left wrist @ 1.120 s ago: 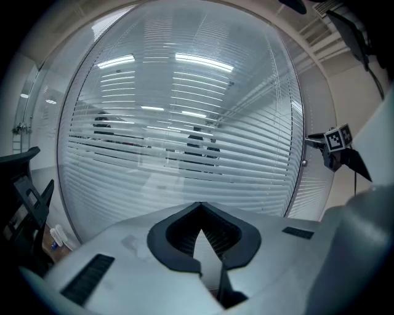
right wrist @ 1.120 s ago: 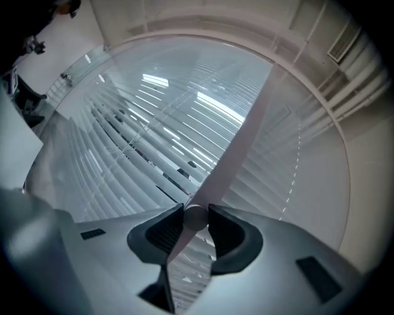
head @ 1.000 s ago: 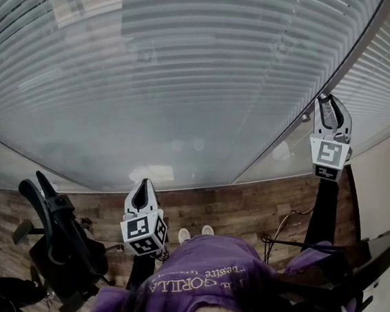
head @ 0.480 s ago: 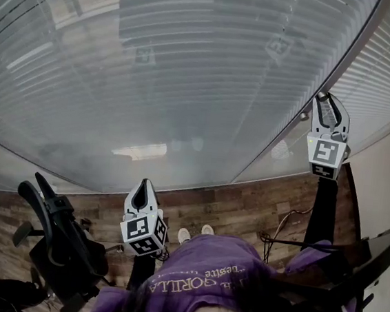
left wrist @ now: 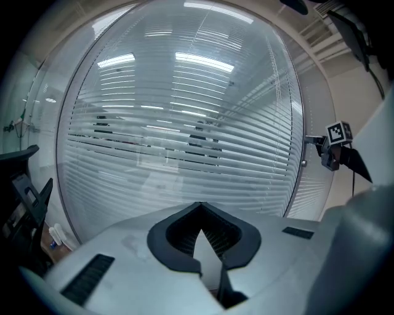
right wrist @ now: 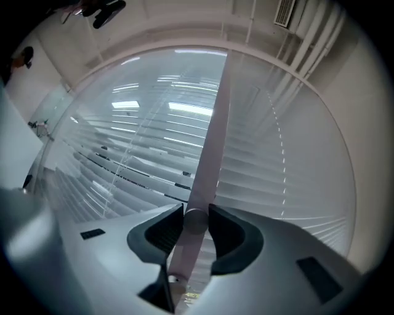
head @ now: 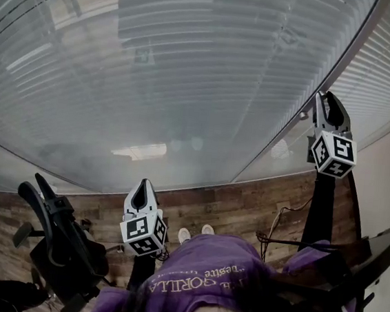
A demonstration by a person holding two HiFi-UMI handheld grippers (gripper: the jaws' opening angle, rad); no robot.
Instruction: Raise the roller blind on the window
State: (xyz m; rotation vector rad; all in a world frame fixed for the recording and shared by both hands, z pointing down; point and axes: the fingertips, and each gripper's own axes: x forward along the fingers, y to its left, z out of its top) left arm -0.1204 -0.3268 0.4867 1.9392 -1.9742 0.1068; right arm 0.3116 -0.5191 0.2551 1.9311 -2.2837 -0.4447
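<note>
My right tool [head: 326, 98] pinches the round knob [right wrist: 196, 220] on the frame strip [right wrist: 210, 138]; I need firm grip, straight slide along it; left tool [left wrist: 200, 208] pressed together, empty

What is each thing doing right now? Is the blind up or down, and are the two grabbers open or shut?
Slatted blind: down, covering the window.
Right gripper: shut on the round knob by the window post.
Left gripper: shut, holding nothing.
Office chair: upright on the floor, nobody in it.
</note>
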